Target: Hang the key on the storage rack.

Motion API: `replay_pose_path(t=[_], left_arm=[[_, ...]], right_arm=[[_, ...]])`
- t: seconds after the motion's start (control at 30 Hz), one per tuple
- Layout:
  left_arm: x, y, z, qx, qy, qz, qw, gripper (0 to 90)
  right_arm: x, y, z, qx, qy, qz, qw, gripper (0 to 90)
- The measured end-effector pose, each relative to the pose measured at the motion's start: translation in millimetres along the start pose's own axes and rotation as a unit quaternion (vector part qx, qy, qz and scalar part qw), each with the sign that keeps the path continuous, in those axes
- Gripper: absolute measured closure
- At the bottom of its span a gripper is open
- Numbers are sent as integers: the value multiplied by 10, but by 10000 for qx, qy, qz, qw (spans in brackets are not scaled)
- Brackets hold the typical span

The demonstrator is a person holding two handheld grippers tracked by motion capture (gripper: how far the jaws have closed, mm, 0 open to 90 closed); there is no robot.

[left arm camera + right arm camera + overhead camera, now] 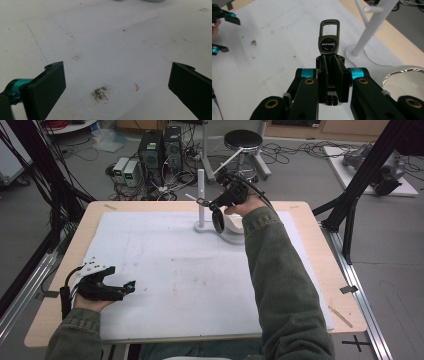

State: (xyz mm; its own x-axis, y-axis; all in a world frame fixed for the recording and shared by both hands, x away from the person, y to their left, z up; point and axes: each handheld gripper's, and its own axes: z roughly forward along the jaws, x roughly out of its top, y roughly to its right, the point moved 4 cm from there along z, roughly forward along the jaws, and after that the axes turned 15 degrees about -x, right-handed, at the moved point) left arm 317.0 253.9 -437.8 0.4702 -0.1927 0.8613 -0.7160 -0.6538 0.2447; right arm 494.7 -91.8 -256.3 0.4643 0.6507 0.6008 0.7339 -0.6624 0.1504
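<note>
1. A key fob is pinched by its strap between the pressed jaws of the right gripper, with the metal clip loop pointing forward.
2. The fob is held in the air near the white stand at the table's far side.
3. The step in hand is judged to be hanging the fob on a peg.
4. Next, the loop must be lined up with the peg and slid on.
5. The left gripper is rested near the front edge, jaws spread and empty.

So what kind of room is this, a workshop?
It looks like a research lab set up for recording. Computer towers and tangled cables sit on the floor behind the table, black frame struts stand around it, and a stool waits nearby.
</note>
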Motion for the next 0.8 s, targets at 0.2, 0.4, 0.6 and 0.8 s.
replay_pose_path(t=[0.2,0.4,0.6,0.8], left_arm=[[0,-8,-10,1,6,-4,10000,17],[0,-9,-17,7,17,-15,10000,17],[-1,-9,-13,-2,12,-4,10000,17],[-2,-12,-13,-4,0,-7,10000,17]], right_arm=[[180,68,-22,-195,24,-38,9998,827],[307,173,-36,-367,5,13,9993,826],[323,221,25,-367,-59,123,9992,825],[273,241,132,-335,-170,185,9991,824]])
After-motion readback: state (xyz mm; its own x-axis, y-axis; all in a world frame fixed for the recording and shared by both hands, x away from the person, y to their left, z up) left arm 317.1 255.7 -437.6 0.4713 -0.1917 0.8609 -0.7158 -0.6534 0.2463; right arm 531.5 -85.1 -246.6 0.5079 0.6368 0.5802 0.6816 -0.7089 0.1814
